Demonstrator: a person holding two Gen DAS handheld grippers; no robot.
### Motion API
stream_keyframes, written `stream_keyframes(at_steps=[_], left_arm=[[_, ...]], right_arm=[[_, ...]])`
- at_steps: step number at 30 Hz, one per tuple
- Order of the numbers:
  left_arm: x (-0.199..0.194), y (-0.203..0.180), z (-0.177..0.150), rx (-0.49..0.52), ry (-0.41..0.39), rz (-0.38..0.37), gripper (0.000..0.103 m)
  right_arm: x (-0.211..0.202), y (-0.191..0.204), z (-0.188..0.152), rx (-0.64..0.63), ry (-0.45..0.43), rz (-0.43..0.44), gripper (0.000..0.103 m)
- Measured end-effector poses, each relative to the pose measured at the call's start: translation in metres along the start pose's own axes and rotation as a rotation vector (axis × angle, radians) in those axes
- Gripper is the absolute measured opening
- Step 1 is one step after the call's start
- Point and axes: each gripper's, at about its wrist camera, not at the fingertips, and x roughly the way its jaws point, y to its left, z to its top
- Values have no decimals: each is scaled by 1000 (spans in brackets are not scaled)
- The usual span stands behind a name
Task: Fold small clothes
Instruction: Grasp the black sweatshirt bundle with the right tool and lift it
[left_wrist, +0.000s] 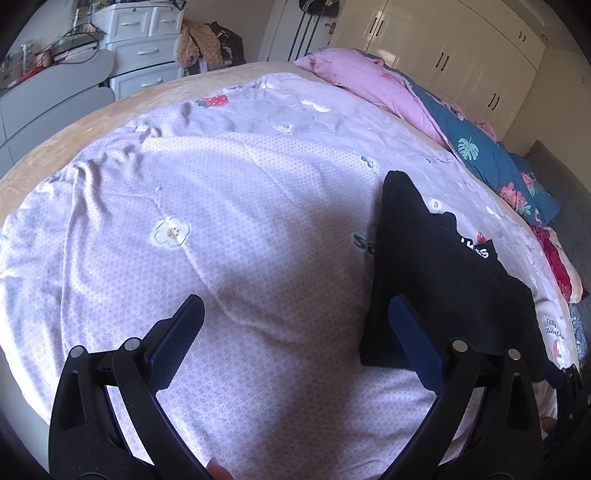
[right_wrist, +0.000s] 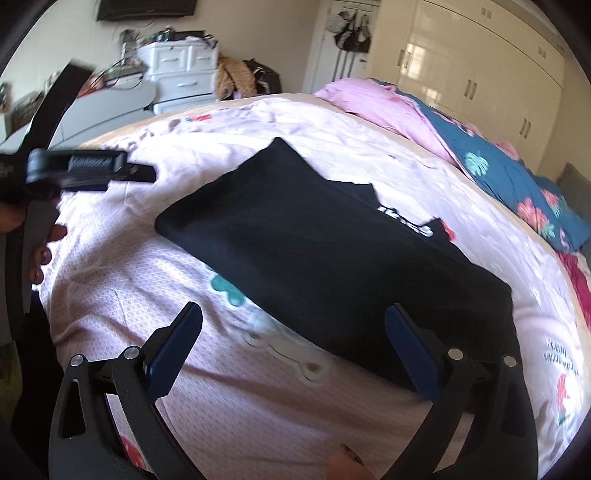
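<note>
A black garment (left_wrist: 436, 280) with white lettering lies folded flat on the lilac flowered bedsheet (left_wrist: 229, 206). In the left wrist view it is to the right, its near corner behind my right-hand finger. My left gripper (left_wrist: 295, 301) is open over bare sheet with nothing between its jaws. In the right wrist view the black garment (right_wrist: 332, 251) fills the middle of the bedsheet (right_wrist: 122, 266). My right gripper (right_wrist: 293, 308) hangs open just in front of its near edge, not gripping it. The left gripper (right_wrist: 92, 166) shows at the left, held in a hand (right_wrist: 40, 254).
A pink duvet (left_wrist: 373, 85) and a blue floral quilt (left_wrist: 491, 155) are heaped along the bed's far right side. White drawers (left_wrist: 144, 48), a pile of clothes (left_wrist: 199, 44) and a grey desk (left_wrist: 55, 85) stand beyond the bed. Cream wardrobes (left_wrist: 454, 48) line the back wall.
</note>
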Motion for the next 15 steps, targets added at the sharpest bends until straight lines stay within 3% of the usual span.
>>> stream_keyframes(at_steps=[15], left_arm=[[46, -41, 46, 74, 19, 10, 94]], right_arm=[[61, 36, 19, -142, 53, -62, 98]])
